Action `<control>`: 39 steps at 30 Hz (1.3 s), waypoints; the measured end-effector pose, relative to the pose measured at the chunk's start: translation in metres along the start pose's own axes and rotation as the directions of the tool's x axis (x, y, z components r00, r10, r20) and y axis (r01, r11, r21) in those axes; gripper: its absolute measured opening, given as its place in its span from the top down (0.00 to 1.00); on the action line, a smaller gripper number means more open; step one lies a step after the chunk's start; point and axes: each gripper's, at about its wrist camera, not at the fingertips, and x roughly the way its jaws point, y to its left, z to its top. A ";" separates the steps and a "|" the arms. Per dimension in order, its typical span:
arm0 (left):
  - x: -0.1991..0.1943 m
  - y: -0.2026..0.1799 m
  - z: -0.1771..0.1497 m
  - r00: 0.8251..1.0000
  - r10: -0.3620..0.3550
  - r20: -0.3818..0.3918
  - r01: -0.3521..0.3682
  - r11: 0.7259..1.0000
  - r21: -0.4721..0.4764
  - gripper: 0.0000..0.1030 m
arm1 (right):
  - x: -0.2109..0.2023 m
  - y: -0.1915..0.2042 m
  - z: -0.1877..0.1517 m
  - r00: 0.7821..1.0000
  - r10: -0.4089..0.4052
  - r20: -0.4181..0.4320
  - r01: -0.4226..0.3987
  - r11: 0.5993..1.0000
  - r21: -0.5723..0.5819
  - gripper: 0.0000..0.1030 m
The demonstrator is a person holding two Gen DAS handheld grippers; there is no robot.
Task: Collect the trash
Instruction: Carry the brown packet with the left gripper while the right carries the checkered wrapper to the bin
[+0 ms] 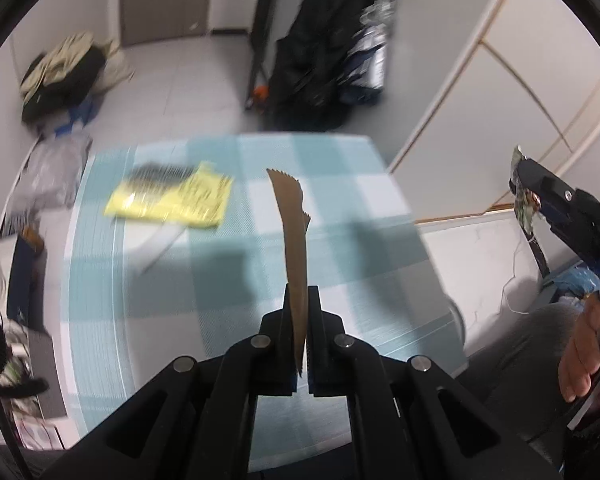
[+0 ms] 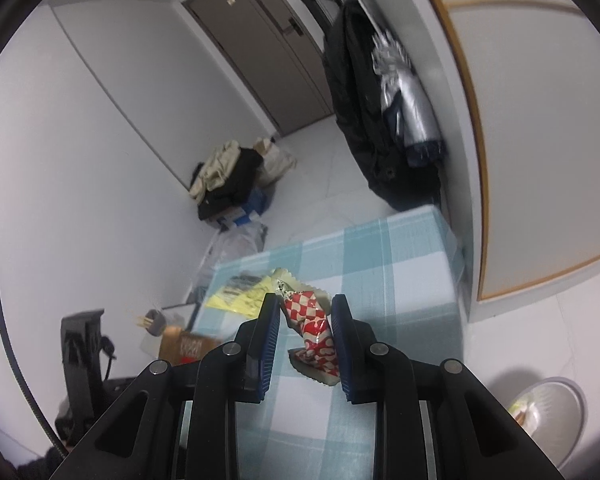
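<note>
My left gripper (image 1: 300, 292) is shut on a flat brown wrapper (image 1: 294, 232) with a serrated end, which stands up out of the jaws above the blue-and-white checked table (image 1: 340, 280). A yellow wrapper (image 1: 172, 200) lies flat on the cloth at the far left, blurred. At the right edge of the left wrist view, my right gripper (image 1: 526, 196) hangs beside the table with a crumpled wrapper (image 1: 524, 204) in it. In the right wrist view, that right gripper (image 2: 305, 298) is shut on the red-and-white checked wrapper (image 2: 314, 328) between its blue pads, over the table (image 2: 400, 260), with the yellow wrapper (image 2: 240, 298) beyond.
A round grey bin (image 2: 548, 408) with a white liner stands on the floor right of the table. Boxes and clutter (image 2: 180, 344) crowd the table's left side. A clothes pile (image 2: 228, 180) and a hanging dark coat (image 2: 364, 120) lie beyond. A hand (image 1: 584, 348) holds the right gripper.
</note>
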 end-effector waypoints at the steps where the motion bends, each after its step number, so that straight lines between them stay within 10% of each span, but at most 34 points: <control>1: -0.003 -0.002 0.003 1.000 -0.010 0.005 0.010 1.000 0.014 1.00 | -0.013 0.002 0.001 1.000 0.002 0.019 -0.001 1.000 -0.007 0.76; 10: -0.020 -0.063 0.032 0.992 -0.109 0.063 0.099 0.984 0.147 1.00 | -0.103 0.003 0.012 0.988 0.024 0.155 -0.037 0.996 0.081 0.76; 21: 0.004 -0.138 0.046 0.973 -0.231 0.014 0.219 0.936 0.276 1.00 | -0.196 -0.062 0.000 0.949 -0.151 0.277 0.099 0.976 0.195 0.76; 39: 0.136 -0.227 0.048 0.883 -0.348 -0.316 0.441 0.844 0.305 1.00 | -0.184 -0.262 -0.088 0.939 -0.336 0.070 0.242 0.791 0.562 0.76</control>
